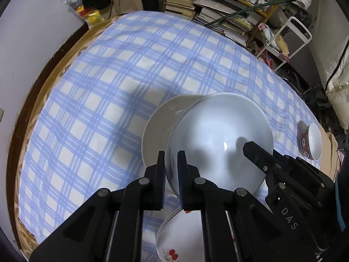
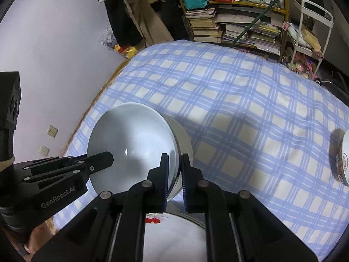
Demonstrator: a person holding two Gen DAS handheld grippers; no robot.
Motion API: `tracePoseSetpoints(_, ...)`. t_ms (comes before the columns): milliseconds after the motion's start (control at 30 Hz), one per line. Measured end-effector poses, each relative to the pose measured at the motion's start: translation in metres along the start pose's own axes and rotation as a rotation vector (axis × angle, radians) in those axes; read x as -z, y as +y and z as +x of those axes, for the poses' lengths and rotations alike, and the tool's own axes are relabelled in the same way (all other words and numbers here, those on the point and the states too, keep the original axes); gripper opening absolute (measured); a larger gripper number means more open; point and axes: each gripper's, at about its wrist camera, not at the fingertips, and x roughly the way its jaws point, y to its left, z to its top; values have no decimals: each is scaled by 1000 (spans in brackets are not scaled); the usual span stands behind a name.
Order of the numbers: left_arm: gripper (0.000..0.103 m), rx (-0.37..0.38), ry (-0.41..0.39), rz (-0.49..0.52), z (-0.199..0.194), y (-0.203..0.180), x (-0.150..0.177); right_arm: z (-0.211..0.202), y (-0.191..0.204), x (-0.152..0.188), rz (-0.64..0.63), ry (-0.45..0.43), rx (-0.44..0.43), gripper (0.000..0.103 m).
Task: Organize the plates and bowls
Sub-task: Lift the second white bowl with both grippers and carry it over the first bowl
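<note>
Both grippers pinch one white bowl point(image 1: 218, 139) by its rim, held up over the checked tablecloth point(image 1: 109, 87): the left gripper point(image 1: 171, 174) clamps one side, the right gripper point(image 2: 174, 174) the opposite side. A second white dish point(image 1: 157, 126) sits directly behind the bowl, seemingly nested against it, though I cannot tell whether they touch. Glazed ware like this looks stiff, slick and breakable, so the rim is the only sensible hold. Below, a flower-printed bowl stack point(image 1: 174, 240) is mostly hidden by the fingers. A red-patterned bowl point(image 1: 309, 142) sits well apart, cut off in the right view.
</note>
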Motion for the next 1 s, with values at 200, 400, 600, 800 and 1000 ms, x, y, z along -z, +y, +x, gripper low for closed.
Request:
tracePoseSetpoints(200, 9, 19, -22, -27, 11, 7, 5, 10, 2, 10, -16, -48, 16, 12)
tracePoseSetpoints(400, 9, -13, -52, -35, 18, 13, 8, 21, 9, 6, -82, -46, 4, 12)
tracePoseSetpoints(600, 10, -25, -78, -11, 17, 12, 6, 23, 16, 4, -142, -71, 30, 12)
tracePoseSetpoints(800, 10, -8, -63, -3, 25, 13, 7, 35, 5, 2, -104, -35, 3, 12)
tracePoseSetpoints(1000, 10, -7, -44, -4, 32, 14, 12, 42, 9, 8, -133, -32, 45, 12)
